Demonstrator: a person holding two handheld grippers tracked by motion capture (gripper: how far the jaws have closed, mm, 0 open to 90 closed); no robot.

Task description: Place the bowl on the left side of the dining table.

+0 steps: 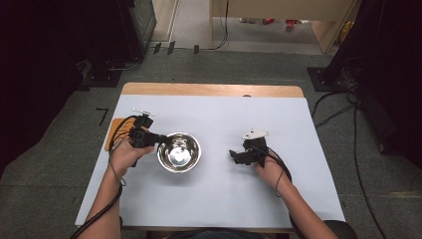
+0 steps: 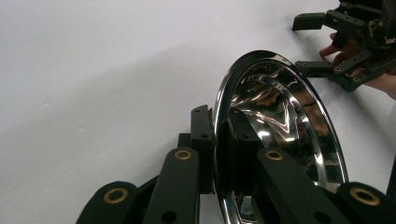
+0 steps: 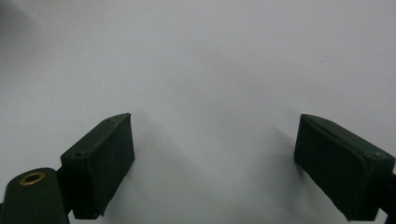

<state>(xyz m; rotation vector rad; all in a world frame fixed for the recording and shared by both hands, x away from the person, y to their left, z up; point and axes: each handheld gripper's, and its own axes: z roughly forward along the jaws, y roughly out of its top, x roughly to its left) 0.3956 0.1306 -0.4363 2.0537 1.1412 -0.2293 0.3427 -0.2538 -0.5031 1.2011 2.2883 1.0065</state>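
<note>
- High view: a shiny steel bowl stands upright on the white sheet that covers the wooden counter, left of the middle and on the near half.
- Left gripper sits just left of the bowl, held in the person's left hand, and its tip meets the bowl's left rim.
- Left gripper view: the 2 black fingers are clamped on the bowl's rim, 1 outside the wall and 1 inside against the mirrored surface.
- Right gripper lies to the right of the bowl, well apart from it, held by the right hand and pointing left toward the bowl.
- Right gripper view: its 2 fingers stand wide apart over bare white sheet, with nothing between them.
- An orange piece lies at the sheet's left edge, partly under the left gripper's cables.
- Beyond the far counter edge the grey floor carries black cables on the right.
</note>
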